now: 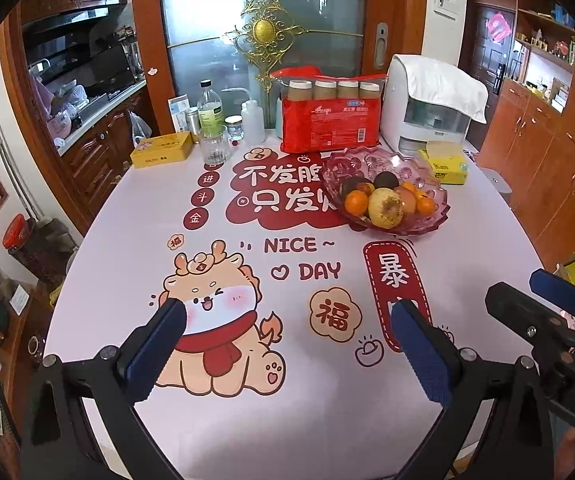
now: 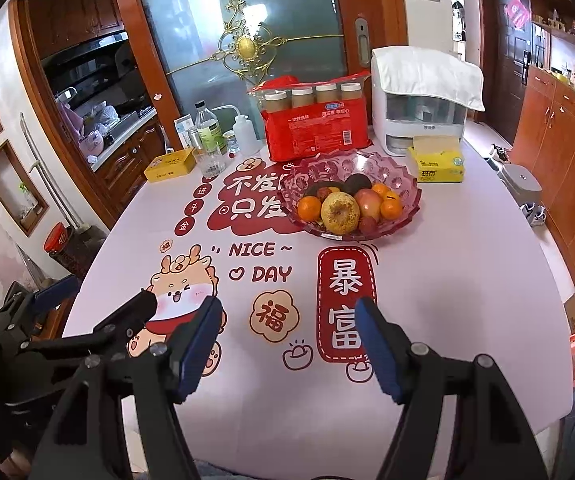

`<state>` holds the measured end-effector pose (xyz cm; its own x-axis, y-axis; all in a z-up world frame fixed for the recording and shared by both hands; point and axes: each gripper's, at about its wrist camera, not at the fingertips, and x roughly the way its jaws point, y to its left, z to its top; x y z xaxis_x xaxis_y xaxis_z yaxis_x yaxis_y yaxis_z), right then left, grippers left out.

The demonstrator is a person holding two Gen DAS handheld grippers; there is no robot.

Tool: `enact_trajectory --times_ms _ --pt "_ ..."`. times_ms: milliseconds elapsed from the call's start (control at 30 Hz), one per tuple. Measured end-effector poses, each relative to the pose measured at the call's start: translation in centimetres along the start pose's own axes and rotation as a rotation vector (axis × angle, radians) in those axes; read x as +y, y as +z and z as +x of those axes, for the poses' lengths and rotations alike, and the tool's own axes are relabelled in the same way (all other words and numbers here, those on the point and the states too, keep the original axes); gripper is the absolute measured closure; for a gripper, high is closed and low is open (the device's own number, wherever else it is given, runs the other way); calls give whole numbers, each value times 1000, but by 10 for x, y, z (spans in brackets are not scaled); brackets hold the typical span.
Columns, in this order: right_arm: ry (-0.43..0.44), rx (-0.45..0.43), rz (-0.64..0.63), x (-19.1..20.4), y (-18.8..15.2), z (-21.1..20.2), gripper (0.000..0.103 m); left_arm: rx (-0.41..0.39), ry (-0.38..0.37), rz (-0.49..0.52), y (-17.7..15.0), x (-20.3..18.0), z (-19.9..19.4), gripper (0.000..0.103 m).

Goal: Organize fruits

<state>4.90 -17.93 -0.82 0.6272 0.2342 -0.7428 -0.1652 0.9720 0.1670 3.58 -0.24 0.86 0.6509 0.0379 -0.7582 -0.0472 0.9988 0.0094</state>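
My left tool (image 1: 287, 340) and right tool (image 2: 289, 338) stood released and empty over the bench (image 2: 467, 280), well short of the fruit bowl (image 2: 349, 200).

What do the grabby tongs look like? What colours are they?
Both pairs match. The left tongs and right tongs have black plastic arms joined by round silver bolts, and each finger ends in a long, ridged dark blue pad. The right one's body shows white letters, "DAS". No cables or sleeves show.

We see the fluted pink glass bowl (image 2: 403, 200) on the printed table cover (image 2: 467, 300), the fruits (image 2: 341, 208) in it, the red cup pack (image 2: 315, 132) behind, the yellow tissue box (image 2: 437, 164) right.
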Motion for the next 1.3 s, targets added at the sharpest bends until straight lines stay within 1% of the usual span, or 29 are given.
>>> enact_trajectory --times_ms 133,367,933,1300 --pt "-1 3 1 0 0 1 34 -2 -13 -14 0 1 0 1" --pt "4 35 0 -2 -6 8 34 2 -24 -30 0 3 1 1" --pt "0 41 0 -4 -4 13 34 12 -28 -43 -2 6 2 1" --pt "2 45 -10 -6 -1 17 34 12 -30 -55 -2 1 0 1"
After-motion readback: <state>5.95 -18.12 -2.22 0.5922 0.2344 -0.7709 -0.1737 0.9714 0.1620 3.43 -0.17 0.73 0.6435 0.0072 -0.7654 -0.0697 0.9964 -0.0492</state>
